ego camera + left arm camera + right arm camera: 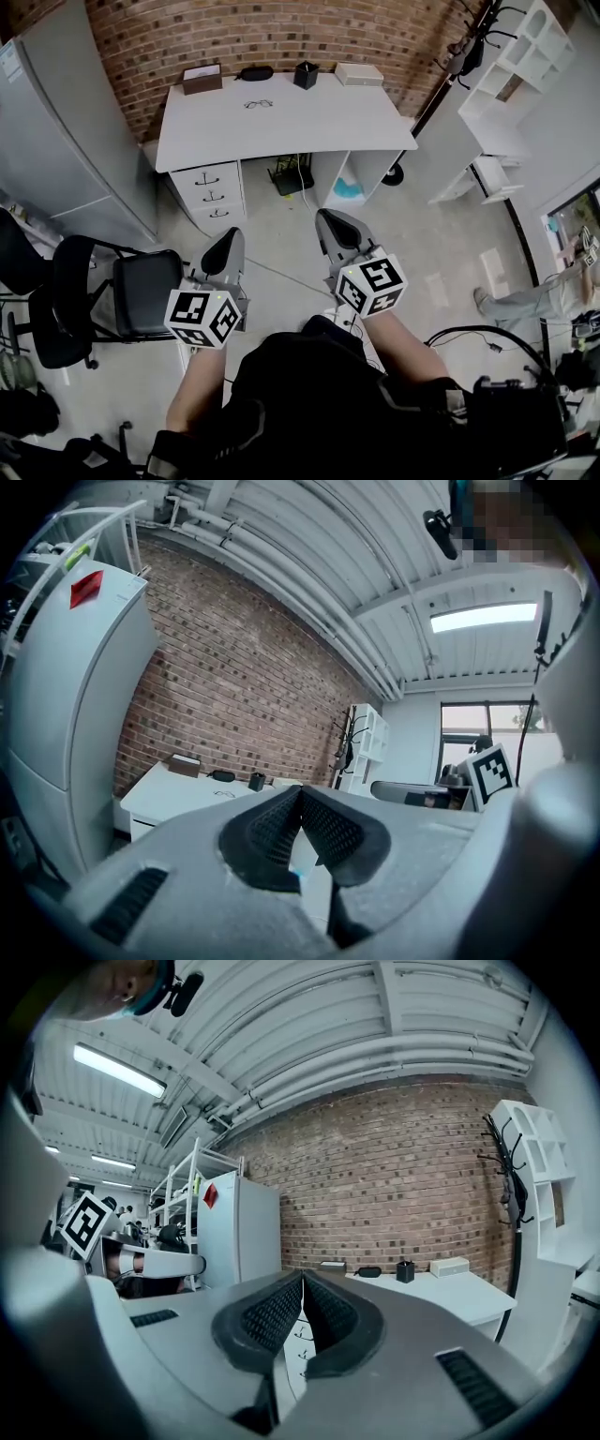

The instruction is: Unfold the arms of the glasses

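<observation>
The thin dark-framed glasses (259, 104) lie left of centre on the white rectangular desk (375, 131), long axis along its back edge, well ahead of the clenched, empty left gripper (228, 242) and right gripper (330, 221), the left slightly nearer.

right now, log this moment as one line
phase: pre-grasp | glasses: on desk, untouched | left hand-held gripper: shut, empty | right hand-held gripper: shut, empty
</observation>
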Available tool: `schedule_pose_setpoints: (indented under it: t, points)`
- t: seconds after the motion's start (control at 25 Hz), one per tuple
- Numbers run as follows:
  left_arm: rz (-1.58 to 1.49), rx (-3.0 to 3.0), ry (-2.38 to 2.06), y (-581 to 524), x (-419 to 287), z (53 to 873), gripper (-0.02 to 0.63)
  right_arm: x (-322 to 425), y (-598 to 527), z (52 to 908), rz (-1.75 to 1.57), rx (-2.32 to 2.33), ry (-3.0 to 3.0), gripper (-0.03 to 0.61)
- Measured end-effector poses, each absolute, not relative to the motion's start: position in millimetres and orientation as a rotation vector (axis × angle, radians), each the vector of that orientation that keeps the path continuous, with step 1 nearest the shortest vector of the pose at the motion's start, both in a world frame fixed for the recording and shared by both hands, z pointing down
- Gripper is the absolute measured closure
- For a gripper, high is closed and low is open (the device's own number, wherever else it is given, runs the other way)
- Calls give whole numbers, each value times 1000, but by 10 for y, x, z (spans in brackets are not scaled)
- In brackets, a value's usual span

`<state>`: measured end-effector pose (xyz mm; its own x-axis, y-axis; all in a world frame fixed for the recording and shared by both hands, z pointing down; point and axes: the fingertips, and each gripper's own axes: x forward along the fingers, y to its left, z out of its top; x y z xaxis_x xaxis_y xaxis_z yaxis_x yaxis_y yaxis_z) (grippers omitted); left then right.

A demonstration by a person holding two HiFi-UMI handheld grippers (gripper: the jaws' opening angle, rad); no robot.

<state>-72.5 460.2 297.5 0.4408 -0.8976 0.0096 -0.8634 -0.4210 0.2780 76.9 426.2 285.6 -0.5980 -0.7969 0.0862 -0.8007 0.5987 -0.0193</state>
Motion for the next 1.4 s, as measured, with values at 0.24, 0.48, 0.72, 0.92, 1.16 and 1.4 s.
schedule_pose_setpoints:
  t: [0.24,0.48,0.72,0.92,1.16,1.4]
  points:
    - [-206,2437,-1524,4471,-804,3044,604,684,4114,2863,86,1369,-2753,569]
    - [-187,2420,-1556,4154,-869,3100,604,604,3747,2968,125,1333,-2777,569]
    - [-197,2401,-1596,3676,-913,3061,603,567,3212,2937,121,1309,-2801,569]
    - [-209,2373,-1617,3161,-861,3057,603,633,2699,2933,127,1278,-2808,569]
    - [-191,2366,-1608,2612,-704,3032,603,795,2151,2933,159,1271,-2805,569]
    - [-146,2357,-1616,2152,-558,3012,603,981,1693,2945,199,1268,-2813,569]
